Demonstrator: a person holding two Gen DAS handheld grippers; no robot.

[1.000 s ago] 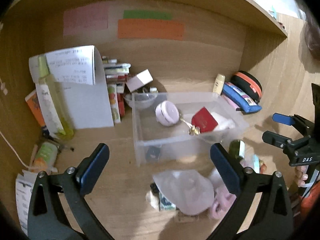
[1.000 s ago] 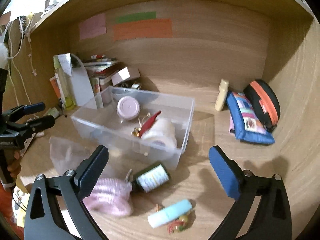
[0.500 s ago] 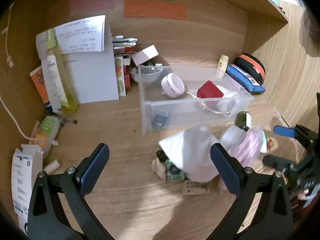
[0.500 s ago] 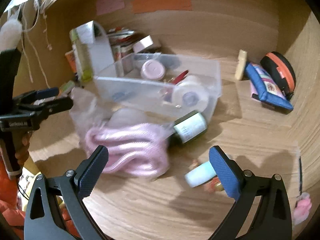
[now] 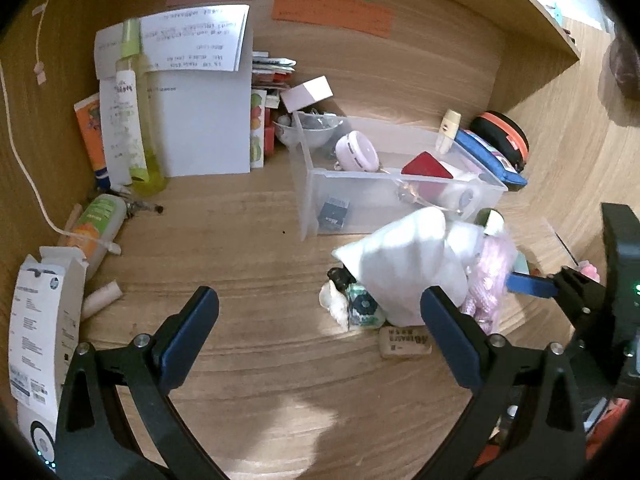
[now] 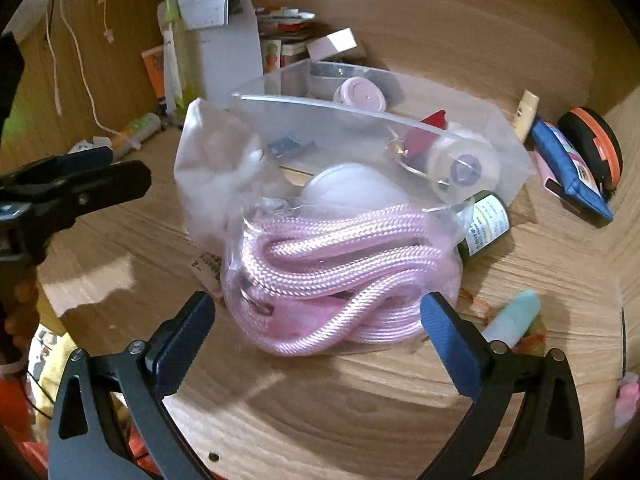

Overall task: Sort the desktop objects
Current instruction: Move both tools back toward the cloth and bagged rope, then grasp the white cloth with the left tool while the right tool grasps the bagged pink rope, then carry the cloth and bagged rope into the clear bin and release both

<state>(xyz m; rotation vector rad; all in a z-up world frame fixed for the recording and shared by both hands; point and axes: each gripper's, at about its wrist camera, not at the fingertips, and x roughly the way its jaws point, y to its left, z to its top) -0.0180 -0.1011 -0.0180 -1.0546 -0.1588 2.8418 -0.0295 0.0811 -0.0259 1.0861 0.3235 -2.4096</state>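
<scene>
A clear bag of coiled pink rope (image 6: 340, 272) lies on the wooden desk, right in front of the clear plastic bin (image 6: 516, 168). My right gripper (image 6: 316, 320) is open, one finger on each side of the rope bag, not closed on it. A crumpled white bag (image 6: 216, 172) leans beside the rope. The bin (image 5: 316, 184) holds a pink round case (image 5: 356, 152), a red item (image 5: 426, 166) and a tape roll. My left gripper (image 5: 320, 320) is open over bare desk, left of the white bag (image 5: 400, 264). The right gripper (image 5: 536, 286) shows at the right edge.
A dark green bottle (image 6: 484, 224) and a mint tube (image 6: 516, 320) lie right of the rope. A blue pouch (image 6: 568, 164) and an orange-black case (image 6: 592, 144) sit by the right wall. Papers (image 5: 200, 120), a yellow bottle (image 5: 132, 120) and a white carton (image 5: 44, 320) crowd the left.
Both grippers drew back from the bin. The right one swung left and came down close to the pink rope bag, which now sits between its open fingers.
</scene>
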